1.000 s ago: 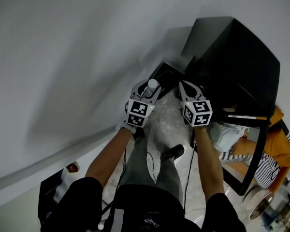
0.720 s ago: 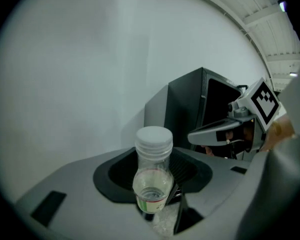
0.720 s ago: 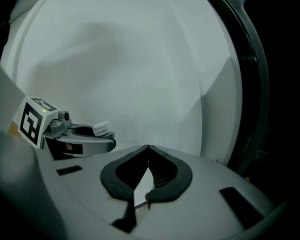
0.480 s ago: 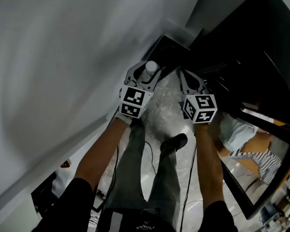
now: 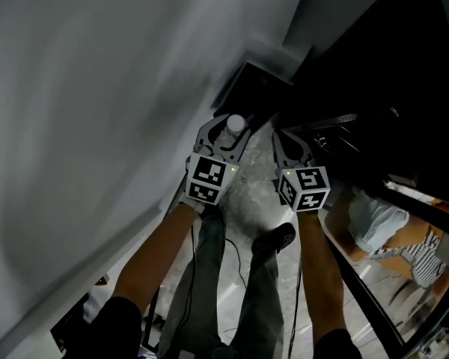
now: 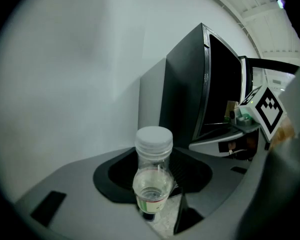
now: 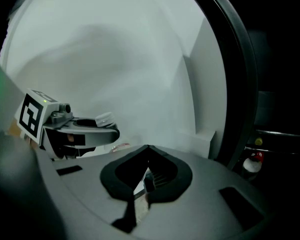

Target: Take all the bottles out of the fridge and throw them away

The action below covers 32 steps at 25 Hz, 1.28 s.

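With my left gripper (image 5: 226, 131) I keep the jaws clamped on one bottle (image 6: 153, 176) beside the fridge (image 6: 187, 91), not yet binned; right gripper (image 7: 146, 178) jaws are together, empty.

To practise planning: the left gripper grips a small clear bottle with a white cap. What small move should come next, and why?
Probably carry the left gripper forward over the dark box by the wall, likely the bin, before opening. Its jaws clamp the small clear plastic white-capped bottle short of that box; the right gripper is shut and empty.
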### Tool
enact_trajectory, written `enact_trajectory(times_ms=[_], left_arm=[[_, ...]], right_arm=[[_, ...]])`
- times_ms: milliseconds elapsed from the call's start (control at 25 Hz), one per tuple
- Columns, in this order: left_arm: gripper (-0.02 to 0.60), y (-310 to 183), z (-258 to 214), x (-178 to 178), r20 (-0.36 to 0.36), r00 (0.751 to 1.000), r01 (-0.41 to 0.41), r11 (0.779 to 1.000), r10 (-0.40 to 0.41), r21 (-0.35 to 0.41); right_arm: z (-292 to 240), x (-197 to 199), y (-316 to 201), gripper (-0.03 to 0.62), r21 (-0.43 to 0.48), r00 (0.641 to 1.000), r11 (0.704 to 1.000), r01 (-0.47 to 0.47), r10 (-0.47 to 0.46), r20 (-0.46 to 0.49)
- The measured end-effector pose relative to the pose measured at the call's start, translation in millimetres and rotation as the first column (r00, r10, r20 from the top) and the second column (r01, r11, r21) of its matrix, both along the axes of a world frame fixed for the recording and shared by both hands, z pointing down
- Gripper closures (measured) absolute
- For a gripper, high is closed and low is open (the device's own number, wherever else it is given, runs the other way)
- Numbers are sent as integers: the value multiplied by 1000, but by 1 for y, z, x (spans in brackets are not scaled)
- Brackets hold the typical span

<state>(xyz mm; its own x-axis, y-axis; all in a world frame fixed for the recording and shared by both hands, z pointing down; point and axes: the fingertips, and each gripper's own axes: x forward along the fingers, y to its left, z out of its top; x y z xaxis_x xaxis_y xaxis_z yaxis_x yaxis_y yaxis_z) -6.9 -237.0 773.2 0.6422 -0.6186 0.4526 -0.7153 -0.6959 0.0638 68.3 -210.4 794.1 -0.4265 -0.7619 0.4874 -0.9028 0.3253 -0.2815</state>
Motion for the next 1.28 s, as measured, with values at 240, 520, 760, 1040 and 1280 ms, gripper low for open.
enact_trajectory(times_ms=[240, 520, 760, 1040, 1280], left_arm=[[388, -21, 14, 12, -6, 1000, -21, 1000, 21, 14], [388, -53, 30, 27, 1, 1000, -21, 1000, 21, 12], [388, -73, 49, 28, 20, 1000, -15, 1000, 15, 0], [379, -79, 57, 18, 24, 1000, 2, 1000, -2, -5], [426, -62, 43, 6, 10, 1000, 15, 1000, -15, 21]], right_arm=[[16, 7, -7, 586, -14, 1000, 1000, -17, 17, -8], [19, 16, -20, 586, -17, 999, 999, -34, 34, -12], [21, 18, -26, 586, -18, 999, 999, -32, 32, -15], [28, 22, -27, 586, -29, 999, 999, -44, 43, -15], [26, 19, -14, 586, -38, 999, 998, -53, 53, -3]])
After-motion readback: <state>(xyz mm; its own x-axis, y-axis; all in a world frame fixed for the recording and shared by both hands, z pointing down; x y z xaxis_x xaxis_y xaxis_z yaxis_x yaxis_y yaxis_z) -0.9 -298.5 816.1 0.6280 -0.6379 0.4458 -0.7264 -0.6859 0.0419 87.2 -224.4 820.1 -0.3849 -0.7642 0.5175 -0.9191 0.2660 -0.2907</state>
